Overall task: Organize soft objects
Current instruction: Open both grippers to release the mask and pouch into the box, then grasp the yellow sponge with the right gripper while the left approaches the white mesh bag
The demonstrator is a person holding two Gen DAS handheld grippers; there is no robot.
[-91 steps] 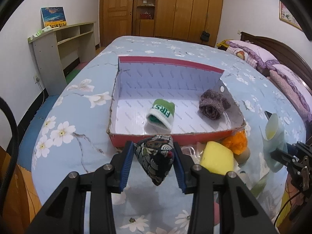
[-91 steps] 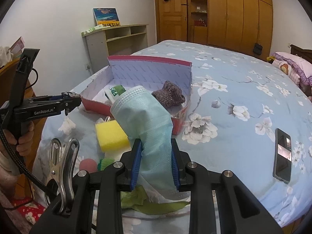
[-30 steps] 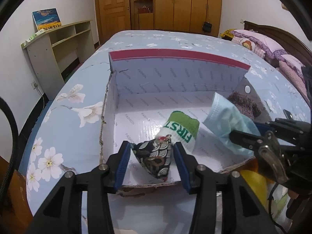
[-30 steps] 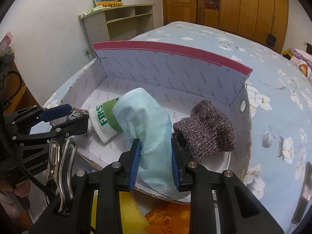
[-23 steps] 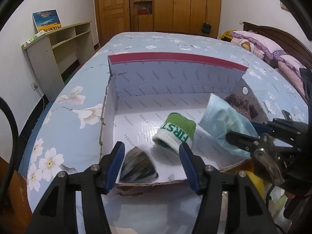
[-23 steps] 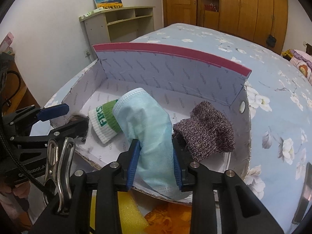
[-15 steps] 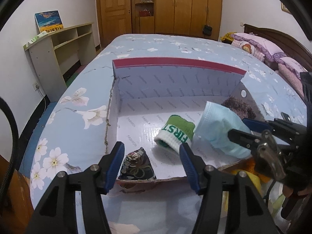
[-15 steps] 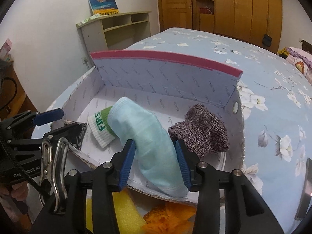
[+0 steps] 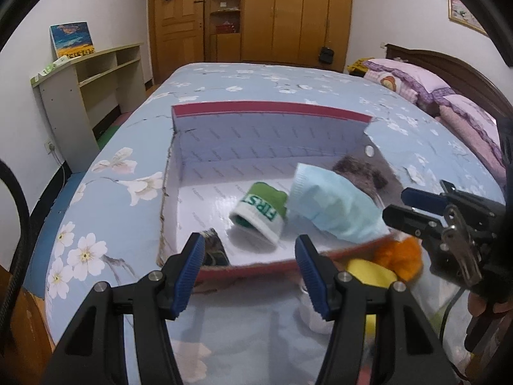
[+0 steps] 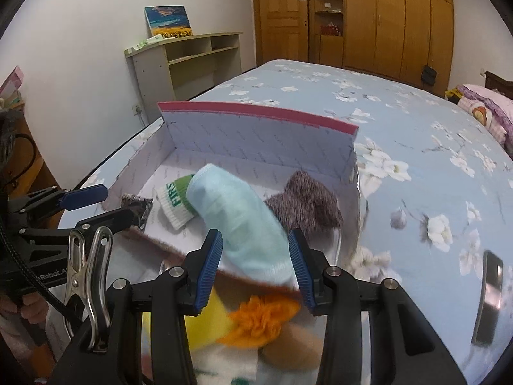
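Note:
A shallow cardboard box with a red rim [image 9: 269, 109] lies on the flowered bedspread. Inside are a dark patterned pouch [image 9: 213, 250] in the near left corner, a green-and-white sock [image 9: 261, 211], a brown knitted piece [image 9: 356, 173] and a pale blue face mask [image 9: 333, 205]. My left gripper [image 9: 250, 266] hangs open just before the box's near wall, with nothing between its fingers. My right gripper [image 10: 256, 263] is open too. The mask [image 10: 237, 211] rests over the near wall, its lower end loose between the blue pads. The sock [image 10: 174, 202] and knit [image 10: 307, 205] lie beside it.
In front of the box lie a yellow sponge [image 10: 205, 317] and an orange pompom [image 10: 263, 314]. A phone [image 10: 489, 292] rests on the bed to the right. Pillows [image 9: 449, 102] sit at the far right, and a shelf unit [image 9: 89, 80] stands left of the bed.
Both grippers have opened and drawn back and up from the box. The pouch dropped into the near left corner. The mask is let go and rests on the box's front wall.

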